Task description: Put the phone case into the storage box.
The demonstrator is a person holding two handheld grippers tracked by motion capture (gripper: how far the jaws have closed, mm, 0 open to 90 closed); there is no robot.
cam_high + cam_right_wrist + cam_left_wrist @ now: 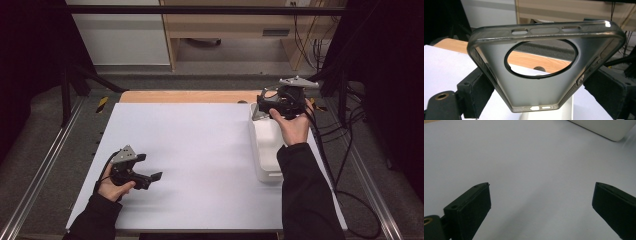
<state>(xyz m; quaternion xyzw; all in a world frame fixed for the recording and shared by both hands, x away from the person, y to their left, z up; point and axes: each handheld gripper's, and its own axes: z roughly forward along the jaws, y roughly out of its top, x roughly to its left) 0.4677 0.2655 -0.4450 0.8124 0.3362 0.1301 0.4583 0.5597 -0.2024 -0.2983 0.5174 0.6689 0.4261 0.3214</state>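
Note:
A translucent grey phone case [534, 93] with a large round camera hole is clamped by its long sides in my right gripper [540, 96], which is shut on it. In the high view that gripper [261, 105] hovers over the far end of a white bin [267, 150], and the case [256, 114] shows as a small grey edge under the jaws. My left gripper [151, 167] rests low at the near left of the white table top [200, 145]. It is open [541, 202], with nothing but bare table between its jaws.
The white bin's corner [604, 127] lies ahead of the left gripper. A wooden strip [185, 96] runs along the table's far edge. Metal rails flank the table, and cables [340, 150] trail on the floor at the right.

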